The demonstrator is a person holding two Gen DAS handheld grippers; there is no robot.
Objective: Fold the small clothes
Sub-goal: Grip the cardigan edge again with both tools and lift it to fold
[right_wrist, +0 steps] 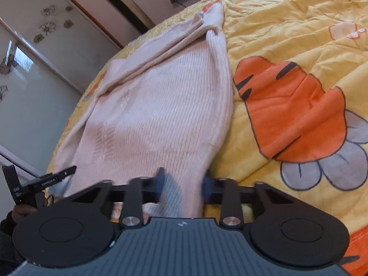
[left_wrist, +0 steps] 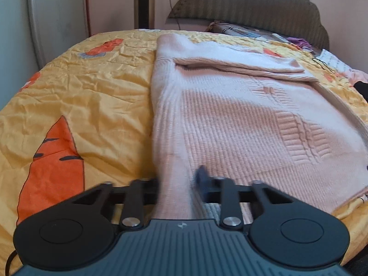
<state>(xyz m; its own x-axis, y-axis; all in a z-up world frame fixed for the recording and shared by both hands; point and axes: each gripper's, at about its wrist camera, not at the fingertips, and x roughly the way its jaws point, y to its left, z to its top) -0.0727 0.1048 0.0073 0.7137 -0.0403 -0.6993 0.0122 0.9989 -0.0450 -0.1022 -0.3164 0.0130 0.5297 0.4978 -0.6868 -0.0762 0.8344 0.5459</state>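
A pale pink knitted sweater [left_wrist: 241, 115] lies flat on a yellow bedspread [left_wrist: 92, 92], with a sleeve folded across its far end. My left gripper [left_wrist: 177, 179] is shut on the near left corner of the sweater, and the knit bunches up between its fingers. In the right wrist view the same sweater [right_wrist: 156, 115] stretches away from me. My right gripper [right_wrist: 184, 181] is shut on its near right corner, fabric gathered between the blue pads [right_wrist: 161, 179]. Part of the left gripper [right_wrist: 43, 181] shows at that view's lower left.
The bedspread carries orange carrot prints [left_wrist: 55, 161] [right_wrist: 292, 108]. A grey scalloped headboard [left_wrist: 253, 2] and small clutter [left_wrist: 253, 32] stand at the bed's far end. A tall appliance [right_wrist: 122, 2] and glass doors [right_wrist: 34, 80] line the left wall.
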